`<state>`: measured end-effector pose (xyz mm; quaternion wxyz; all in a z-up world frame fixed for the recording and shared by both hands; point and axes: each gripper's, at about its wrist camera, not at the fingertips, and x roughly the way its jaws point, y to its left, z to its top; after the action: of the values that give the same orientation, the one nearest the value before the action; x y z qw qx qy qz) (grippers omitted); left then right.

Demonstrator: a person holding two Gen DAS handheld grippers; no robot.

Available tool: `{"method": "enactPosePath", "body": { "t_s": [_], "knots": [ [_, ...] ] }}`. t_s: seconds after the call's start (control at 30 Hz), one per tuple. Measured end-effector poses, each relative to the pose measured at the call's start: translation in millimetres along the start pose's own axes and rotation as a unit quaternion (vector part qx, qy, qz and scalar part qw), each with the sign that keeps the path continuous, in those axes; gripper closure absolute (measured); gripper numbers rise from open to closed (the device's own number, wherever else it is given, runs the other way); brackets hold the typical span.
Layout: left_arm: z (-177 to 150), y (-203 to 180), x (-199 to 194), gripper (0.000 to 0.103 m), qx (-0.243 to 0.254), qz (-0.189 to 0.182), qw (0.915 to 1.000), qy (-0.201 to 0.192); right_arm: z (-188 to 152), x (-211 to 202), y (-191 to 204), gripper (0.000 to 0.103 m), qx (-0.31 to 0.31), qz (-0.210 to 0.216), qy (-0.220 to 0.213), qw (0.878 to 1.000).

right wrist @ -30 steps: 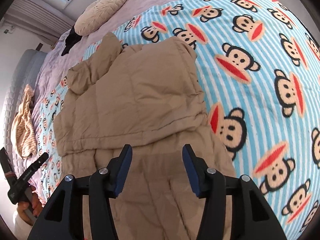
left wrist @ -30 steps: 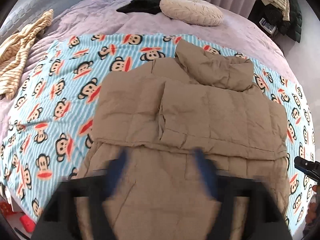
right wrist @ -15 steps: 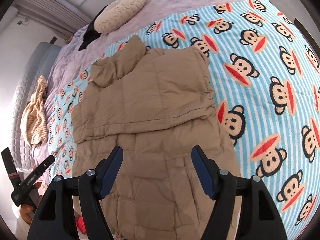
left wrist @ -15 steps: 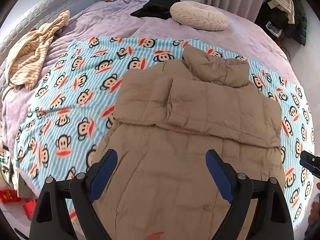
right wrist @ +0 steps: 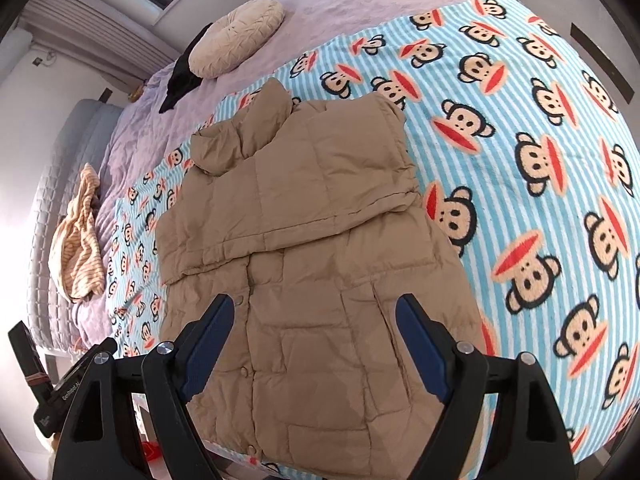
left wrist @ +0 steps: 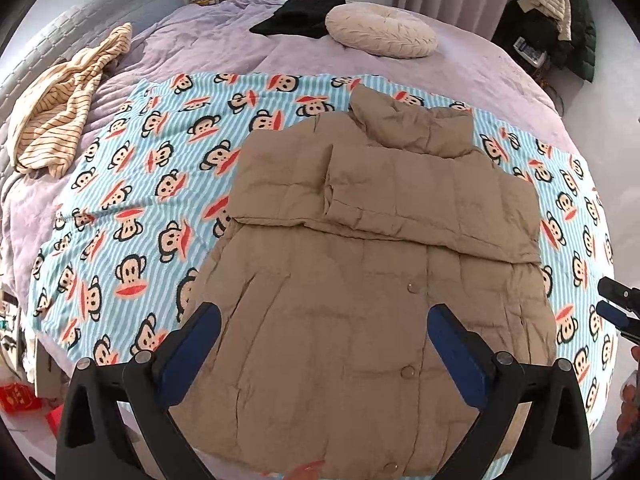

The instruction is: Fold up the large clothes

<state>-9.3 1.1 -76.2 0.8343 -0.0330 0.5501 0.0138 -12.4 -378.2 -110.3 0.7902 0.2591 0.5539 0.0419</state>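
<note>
A tan puffer jacket (left wrist: 360, 264) lies flat on the monkey-print blanket (left wrist: 132, 184), collar far from me, both sleeves folded across its chest and the buttoned lower half toward me. My left gripper (left wrist: 323, 314) hovers above the jacket's lower left part, its jaws opening wide with nothing between them. My right gripper (right wrist: 314, 304) hangs over the jacket (right wrist: 320, 220) near the hem, its jaws also opening and empty. Neither set of pads touches the fabric. The right gripper's tips (left wrist: 616, 308) show at the left wrist view's right edge.
A lilac bedspread (left wrist: 224, 48) covers the bed under the blanket. On it lie a striped beige garment (left wrist: 60, 108), a round cream cushion (left wrist: 380, 34) and a black garment (left wrist: 304, 16). Dark clothes (left wrist: 556, 28) pile up at the back right. Red items (left wrist: 20, 400) lie on the floor.
Both grippers have risen and drawn back from the jacket, so more of its lower half shows. Both pairs of jaws have spread wider. The jacket has not moved.
</note>
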Motion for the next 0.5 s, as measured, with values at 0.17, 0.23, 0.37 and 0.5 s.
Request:
{"method": "enactPosePath", "body": {
  "t_s": [0.17,0.23,0.37,0.5],
  "knots": [
    [-16.8,15.4,2.3,0.0,0.009,-0.011,0.9998,0.014,-22.2,-6.9,8.1,0.0,0.022,-0.004,-0.02,1.0],
    [-27.0,23.6,4.1,0.0,0.011,-0.014,0.9996,0.02,-36.4,-8.1,11.1,0.0,0.03,-0.009,-0.027,0.999],
    [-49.9,44.1,11.1,0.0,0.013,-0.014,0.999,0.04,-63.5,-6.5,13.7,0.0,0.047,-0.017,-0.028,0.998],
    [-70.3,68.1,15.2,0.0,0.011,-0.008,0.9986,0.052,-94.4,0.3,4.6,0.0,0.092,-0.015,-0.003,0.996]
  ]
}}
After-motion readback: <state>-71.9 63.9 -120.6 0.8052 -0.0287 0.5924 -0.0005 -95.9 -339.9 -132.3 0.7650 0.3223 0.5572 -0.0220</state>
